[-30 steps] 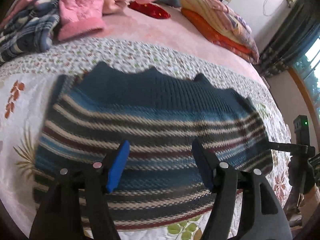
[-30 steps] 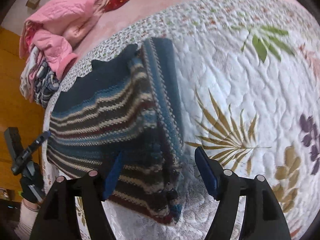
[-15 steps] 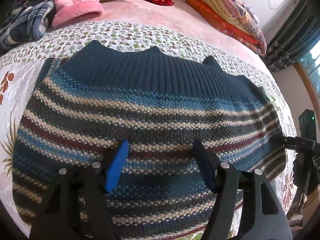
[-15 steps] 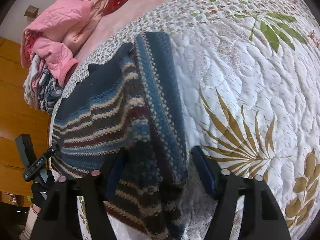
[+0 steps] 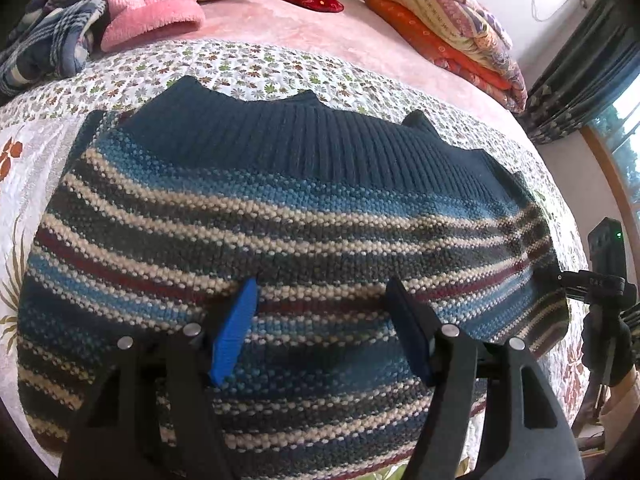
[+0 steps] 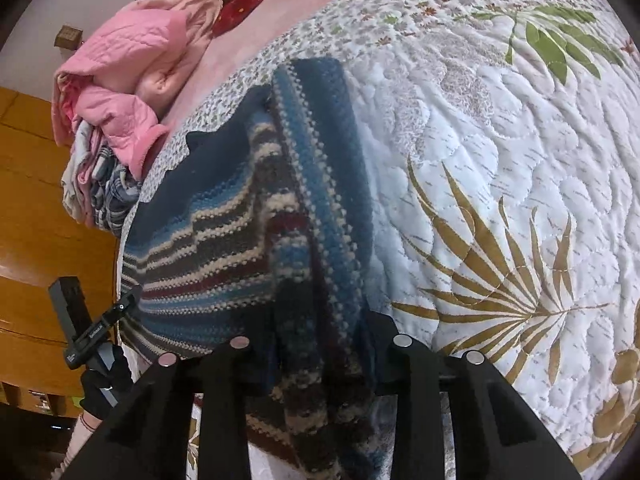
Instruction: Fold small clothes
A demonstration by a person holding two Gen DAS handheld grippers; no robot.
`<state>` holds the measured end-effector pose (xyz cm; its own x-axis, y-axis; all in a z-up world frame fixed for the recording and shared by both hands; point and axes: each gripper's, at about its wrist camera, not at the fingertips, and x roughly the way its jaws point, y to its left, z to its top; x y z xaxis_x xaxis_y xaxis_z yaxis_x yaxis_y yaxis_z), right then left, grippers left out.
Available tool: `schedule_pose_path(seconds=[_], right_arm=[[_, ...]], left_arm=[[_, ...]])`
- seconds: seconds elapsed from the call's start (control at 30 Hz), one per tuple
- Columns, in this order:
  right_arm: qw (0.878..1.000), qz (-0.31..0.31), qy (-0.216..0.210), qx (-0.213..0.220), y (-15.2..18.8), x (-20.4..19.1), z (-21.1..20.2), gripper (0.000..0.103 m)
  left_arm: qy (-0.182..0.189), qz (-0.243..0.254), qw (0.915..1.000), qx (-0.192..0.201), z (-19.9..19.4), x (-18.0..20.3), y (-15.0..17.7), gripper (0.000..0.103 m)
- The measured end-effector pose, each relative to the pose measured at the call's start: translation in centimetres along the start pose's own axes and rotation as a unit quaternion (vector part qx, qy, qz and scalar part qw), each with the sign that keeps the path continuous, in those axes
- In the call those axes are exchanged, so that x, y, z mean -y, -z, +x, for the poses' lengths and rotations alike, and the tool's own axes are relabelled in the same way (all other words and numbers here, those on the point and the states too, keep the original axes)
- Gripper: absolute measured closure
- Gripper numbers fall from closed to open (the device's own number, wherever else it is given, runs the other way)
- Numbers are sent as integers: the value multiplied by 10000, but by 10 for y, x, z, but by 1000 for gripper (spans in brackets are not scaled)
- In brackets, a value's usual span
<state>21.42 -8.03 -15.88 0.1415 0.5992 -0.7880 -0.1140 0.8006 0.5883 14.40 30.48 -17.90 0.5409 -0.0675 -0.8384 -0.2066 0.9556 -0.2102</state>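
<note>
Quilted bed [image 5: 248,68] is seen from the left wrist, with a striped sweater [image 5: 280,216] spread flat on it; left tongs [image 5: 320,328] are held apart just over the knit. From the right wrist, right tongs [image 6: 316,360] are seen clamped on the sweater's folded edge.

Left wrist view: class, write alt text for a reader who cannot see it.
A striped knit sweater in blue, cream and maroon lies flat on a floral quilt, with the open left gripper poised over its lower part. Pink clothes and folded blankets lie beyond.
</note>
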Motion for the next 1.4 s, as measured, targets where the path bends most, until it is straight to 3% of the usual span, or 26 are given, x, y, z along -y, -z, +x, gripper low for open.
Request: schedule_pose_path(seconds=[0.3, 0.43, 0.6, 0.9, 1.1, 1.23, 1.4], right_arm=[[9999, 150, -5, 7, -2, -19, -11, 77], [9993, -362, -104, 76, -5, -70, -30, 78], [9924, -1229, -26, 1, -4, -147, -31, 78], [9718, -2283, 341, -478, 12, -246, 19, 78], [9620, -2506, 694, -830, 29, -260, 64, 78], [9621, -2465, 723, -919, 33, -259, 82, 77], [9636, -2412, 580, -999, 37, -259, 92, 66]], left_arm=[[117, -218, 9997, -41, -6, -3, -2, 37], [339, -442, 9984, -42, -20, -9, -2, 37], [436, -376, 9983, 102, -44, -11, 1, 37], [566, -564, 9963, 329, -69, -30, 0, 37], [660, -773, 9942, 343, -72, -44, 2, 37], [783, -885, 9925, 324, -70, -47, 3, 37], [1029, -976, 9896, 234, -64, -43, 0, 37]])
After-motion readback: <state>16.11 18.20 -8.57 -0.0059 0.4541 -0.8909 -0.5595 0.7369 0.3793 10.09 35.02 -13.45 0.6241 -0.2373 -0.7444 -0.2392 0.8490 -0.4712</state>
